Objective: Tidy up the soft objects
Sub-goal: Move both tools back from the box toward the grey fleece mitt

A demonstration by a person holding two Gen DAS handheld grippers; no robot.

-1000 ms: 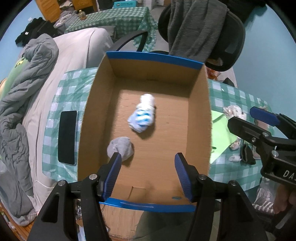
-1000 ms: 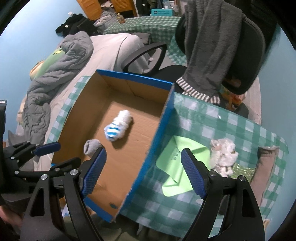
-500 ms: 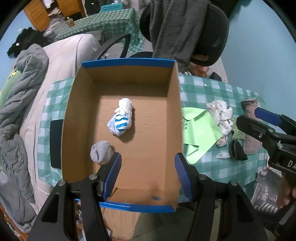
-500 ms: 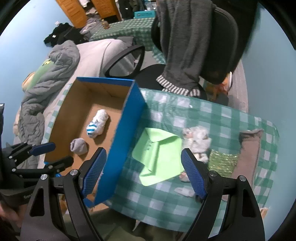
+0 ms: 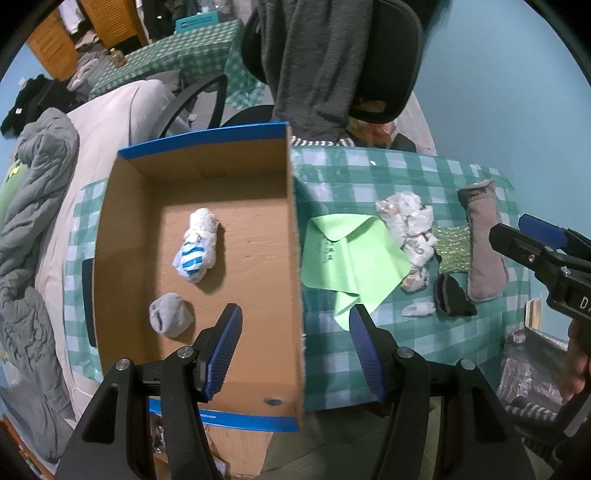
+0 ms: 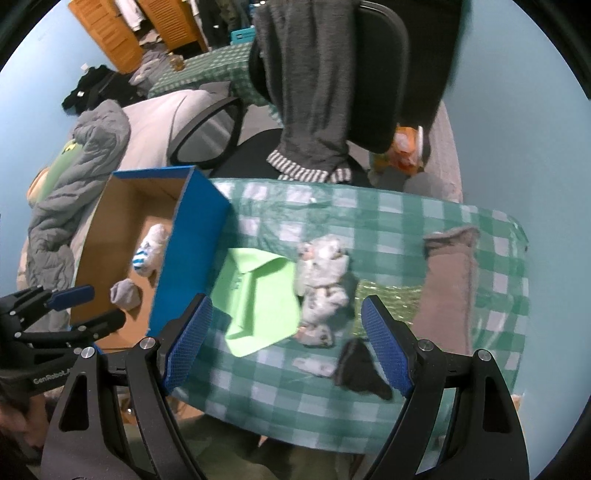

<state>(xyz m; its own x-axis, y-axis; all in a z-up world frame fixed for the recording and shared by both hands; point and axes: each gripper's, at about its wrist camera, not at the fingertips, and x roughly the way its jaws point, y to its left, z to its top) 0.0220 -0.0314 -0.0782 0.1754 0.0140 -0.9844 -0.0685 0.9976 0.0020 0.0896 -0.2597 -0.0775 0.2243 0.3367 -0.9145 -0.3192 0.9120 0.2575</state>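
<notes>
Left gripper (image 5: pixel 295 347): released, empty | right gripper (image 6: pixel 284 343): released, empty | patterned sock (image 6: pixel 321 284): on table right of box (image 6: pixel 192 251) | light, limp; pinch mid-bundle.

Both tools (image 5: pixel 295 350) (image 6: pixel 286 341) agape, empty

Behind the table (image 6: pixel 443 221) with its green checked cloth stands a black office chair (image 6: pixel 373 66), a grey garment (image 5: pixel 314 62) with a striped hem draped over its back. To the left, a grey quilt (image 5: pixel 33 206) lies crumpled on a bed (image 5: pixel 122 110). Wooden cupboards (image 6: pixel 110 33) stand far back.
</notes>
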